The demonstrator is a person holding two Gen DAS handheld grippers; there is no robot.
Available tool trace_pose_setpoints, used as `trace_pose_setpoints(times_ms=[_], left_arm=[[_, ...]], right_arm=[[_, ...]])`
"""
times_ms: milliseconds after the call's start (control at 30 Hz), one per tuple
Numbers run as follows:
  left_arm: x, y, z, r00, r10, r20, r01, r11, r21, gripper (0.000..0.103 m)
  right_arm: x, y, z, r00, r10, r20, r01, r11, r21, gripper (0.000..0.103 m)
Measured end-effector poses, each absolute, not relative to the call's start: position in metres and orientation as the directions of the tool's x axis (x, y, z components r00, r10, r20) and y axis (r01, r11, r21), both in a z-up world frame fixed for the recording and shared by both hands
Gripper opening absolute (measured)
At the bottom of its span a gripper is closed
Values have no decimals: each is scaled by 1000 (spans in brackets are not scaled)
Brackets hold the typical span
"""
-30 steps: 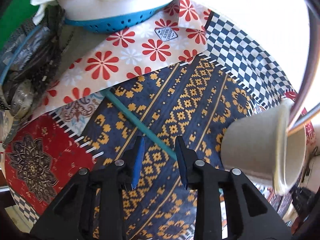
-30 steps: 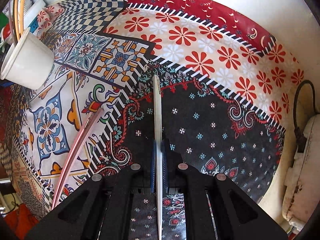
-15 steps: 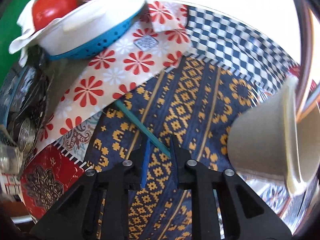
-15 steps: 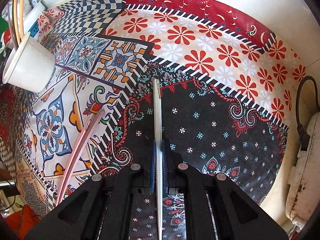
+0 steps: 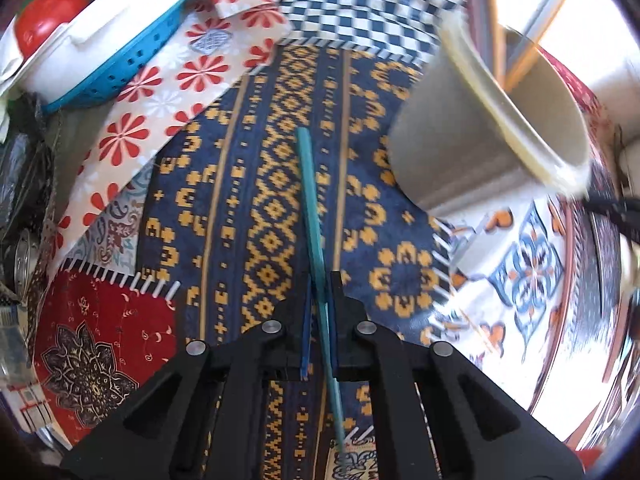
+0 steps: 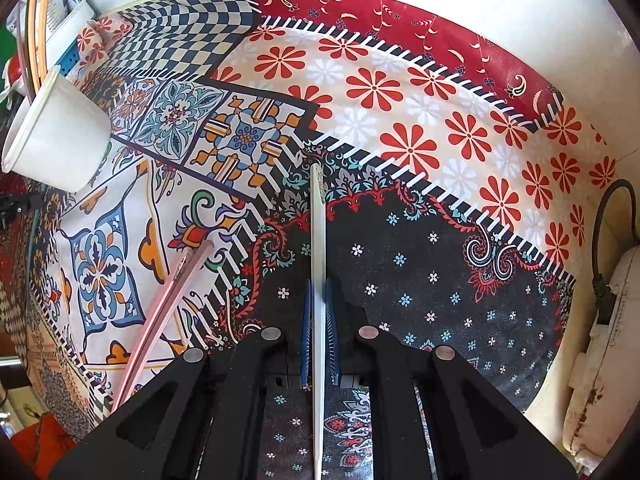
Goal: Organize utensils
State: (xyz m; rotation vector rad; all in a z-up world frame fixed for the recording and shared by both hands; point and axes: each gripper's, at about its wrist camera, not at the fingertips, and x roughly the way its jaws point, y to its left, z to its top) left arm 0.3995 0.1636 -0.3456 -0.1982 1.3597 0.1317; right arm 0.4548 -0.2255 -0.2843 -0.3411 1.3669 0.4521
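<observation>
Left gripper point(image 5: 319, 312): jaws have just been closing, now pinching the teal chopstick point(image 5: 312, 208), just left of the white cup point(image 5: 472, 152). Right gripper point(image 6: 319, 320): jaws pressed on the white chopstick point(image 6: 318, 248), well right of that cup point(image 6: 60, 140). Pink chopsticks point(image 6: 160, 312) lie between.

No readable text, label, brand or number on anything in view

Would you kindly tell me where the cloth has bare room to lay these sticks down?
Free: the dark starred patch right of the white stick, and the flowered band beyond it. Crowded: near the cup and pink sticks, and around the colander.
</observation>
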Motion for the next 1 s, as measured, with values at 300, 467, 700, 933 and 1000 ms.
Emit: trace_pose_setpoints(times_ms=[300,467,700,933,1000], left_arm=[[432,194,-343,217,44,-975,-290,957,-22,7],[453,178,-342,233,87,-969,-238,971,30,5],[442,168,-341,247,84,-965,-253,967,20,5],[407,161,-303,370,53,-928,-295,953,-64,5],[399,160,-288,411,66,-909,-313,947,-73,5]], right_arm=[[488,-153,-303,130,82,-988,-552,834,-3,11],[490,-140,-305,158,79,-984,-529,849,-17,7],[478,-132,-303,198,123,-973,-478,878,14,6],[460,-134,-260,278,223,-934,-444,893,81,6],[454,-135,-244,305,266,-915,-436,893,114,6]])
